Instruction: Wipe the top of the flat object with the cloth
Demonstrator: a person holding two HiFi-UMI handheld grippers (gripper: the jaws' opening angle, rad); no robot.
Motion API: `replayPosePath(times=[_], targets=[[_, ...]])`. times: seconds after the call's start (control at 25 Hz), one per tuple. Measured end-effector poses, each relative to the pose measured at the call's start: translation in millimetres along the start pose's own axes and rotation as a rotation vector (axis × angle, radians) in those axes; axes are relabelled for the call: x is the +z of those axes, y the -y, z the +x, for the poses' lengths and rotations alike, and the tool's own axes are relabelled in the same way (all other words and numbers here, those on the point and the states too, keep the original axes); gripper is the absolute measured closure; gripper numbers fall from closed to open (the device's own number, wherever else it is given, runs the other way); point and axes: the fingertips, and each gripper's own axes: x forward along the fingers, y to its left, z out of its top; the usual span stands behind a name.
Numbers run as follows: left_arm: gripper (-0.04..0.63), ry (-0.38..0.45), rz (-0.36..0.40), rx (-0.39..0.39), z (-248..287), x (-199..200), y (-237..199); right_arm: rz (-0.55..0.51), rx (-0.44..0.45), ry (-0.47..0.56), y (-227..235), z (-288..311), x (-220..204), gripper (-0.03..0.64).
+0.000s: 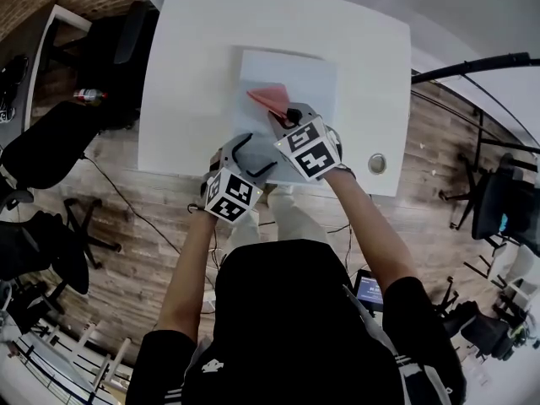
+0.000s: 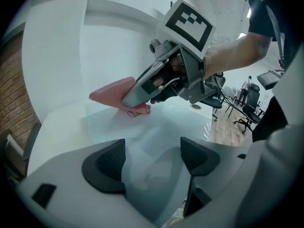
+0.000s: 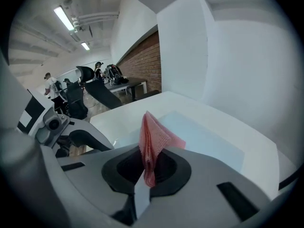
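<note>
Room: office with a wood floor and a brick wall; a white desk carries the work.
Sheet: the flat object is a pale sheet lying flat at the desk's middle, its near edge toward the person.
Cloth: a pink folded cloth sits over the sheet's near half and appears to rest on it.
Right gripper: the right gripper has its jaws clenched on the cloth's gathered end. The free end sticks out ahead of the jaws, with the cloth's long axis pointing toward the sheet's far-left part.
Left gripper: the left gripper has its jaws released and grips nothing. It sits at the sheet's near-left edge, and I cannot tell whether it touches the sheet.
Key relation: most of the bare sheet lies beyond and to the right of the cloth, so the stroke likely belongs to the right gripper.
Pose: both forearms reach forward close together, the right one further over the sheet and tilted down onto it.
</note>
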Motion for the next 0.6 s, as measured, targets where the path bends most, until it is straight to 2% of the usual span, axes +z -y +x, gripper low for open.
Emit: replayPosePath(times=[0.24, 0.6], targets=[[0.238, 0.001, 0.000, 0.001, -1, 0, -1, -0.022, 0.111, -0.039, -26, 25, 3, 0.572], [0.238, 0.000, 0.002, -0.011, -1, -1, -2, -0.105, 0.176, -0.109, -45, 47, 7, 0.572]])
